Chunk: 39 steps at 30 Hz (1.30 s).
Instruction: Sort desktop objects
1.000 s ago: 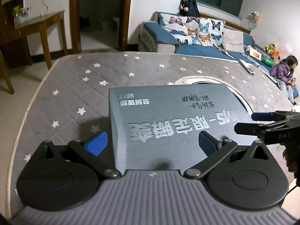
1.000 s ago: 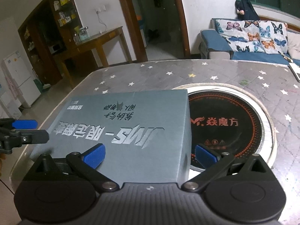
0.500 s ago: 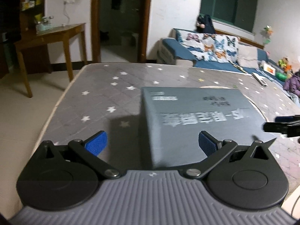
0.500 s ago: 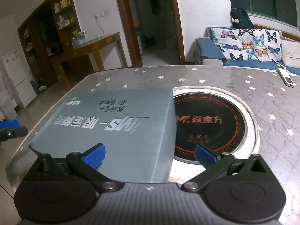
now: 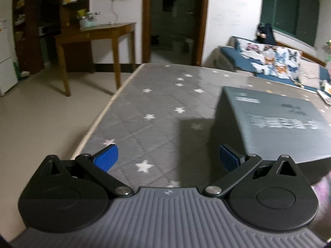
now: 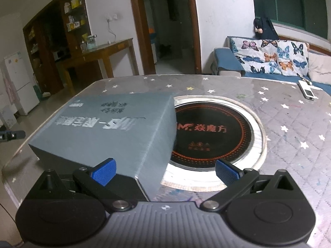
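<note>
Left wrist view: left claw (image 5: 167, 158) spread wide, blue pads (image 5: 106, 158) far apart, gripping nothing. Between the pads only worktop (image 5: 157, 107), grey quilted cover with white stars. Grey box (image 5: 275, 122) ahead and to the right of the claw, lying flat on the worktop, its near left corner just beyond the right pad; whether touching the pad, cannot tell. Blurred pale lettering on the box top, unreadable. Worktop edge running off to the left of the claw, tiled floor beyond. Further ahead and left, a wooden table (image 5: 97, 35); ahead and right, a sofa (image 5: 275, 64) with a butterfly-print cover.

Right wrist view: right claw (image 6: 164, 169) likewise released, pads wide apart and empty. Box (image 6: 115, 132) ahead and to the left of the claw, near corner reaching in between the pads, close to the left pad, not gripped. Right side of the box overlapping the left rim of the round cooktop (image 6: 215, 132), black glass with orange markings, set into the worktop (image 6: 289, 136) ahead and slightly right. Far left, past the box, tip of the left claw (image 6: 12, 135) visible off the worktop edge. White remote (image 6: 308, 92) lying far ahead to the right, near the worktop's back edge.
</note>
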### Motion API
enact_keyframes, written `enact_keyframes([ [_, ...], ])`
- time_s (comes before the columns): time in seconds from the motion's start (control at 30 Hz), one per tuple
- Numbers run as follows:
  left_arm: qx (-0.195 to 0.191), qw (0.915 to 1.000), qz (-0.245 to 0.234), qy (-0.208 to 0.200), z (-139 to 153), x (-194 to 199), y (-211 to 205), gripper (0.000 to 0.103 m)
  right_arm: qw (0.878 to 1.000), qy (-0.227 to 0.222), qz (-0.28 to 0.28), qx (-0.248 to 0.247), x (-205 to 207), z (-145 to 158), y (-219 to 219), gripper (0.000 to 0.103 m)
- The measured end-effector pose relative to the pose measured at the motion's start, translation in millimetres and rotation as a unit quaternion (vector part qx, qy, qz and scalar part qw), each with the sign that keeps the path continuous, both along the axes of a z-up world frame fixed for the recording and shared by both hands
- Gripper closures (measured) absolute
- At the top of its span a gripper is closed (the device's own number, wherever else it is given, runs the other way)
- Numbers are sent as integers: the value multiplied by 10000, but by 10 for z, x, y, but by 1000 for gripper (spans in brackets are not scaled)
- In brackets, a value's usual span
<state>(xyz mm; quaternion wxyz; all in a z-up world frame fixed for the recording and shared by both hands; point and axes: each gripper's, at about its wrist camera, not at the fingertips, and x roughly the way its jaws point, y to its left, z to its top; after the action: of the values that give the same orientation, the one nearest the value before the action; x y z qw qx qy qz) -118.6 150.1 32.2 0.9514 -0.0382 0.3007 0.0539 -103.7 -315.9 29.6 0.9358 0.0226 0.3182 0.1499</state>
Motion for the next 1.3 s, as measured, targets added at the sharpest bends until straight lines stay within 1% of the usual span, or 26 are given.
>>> enact_keyframes([
  [0.13, -16, 9995, 305, 11, -99, 34, 140, 0, 10000, -41, 52, -36, -33, -82, -180, 0],
  [0.37, 91, 9968, 768, -202, -275, 122, 304, 0, 9996, -88, 155, -237, -35, -220, -463, 0],
  [0.63, -163, 9928, 1158, -269, -373, 204, 429, 0, 9982, -199, 100, -558, 163, -385, -727, 0],
  [0.8, -173, 9912, 1258, -372, -378, 206, 458, 0, 9967, -268, 65, -758, 286, -489, -893, 0],
  [1.03, -290, 9896, 1380, -292, -454, 226, 501, 0, 9939, -364, 16, -1038, 459, -634, -1124, 0],
  [1.3, -275, 9890, 1422, -304, -498, 311, 453, 0, 9935, -305, -341, -1041, 607, -724, -1330, 0],
])
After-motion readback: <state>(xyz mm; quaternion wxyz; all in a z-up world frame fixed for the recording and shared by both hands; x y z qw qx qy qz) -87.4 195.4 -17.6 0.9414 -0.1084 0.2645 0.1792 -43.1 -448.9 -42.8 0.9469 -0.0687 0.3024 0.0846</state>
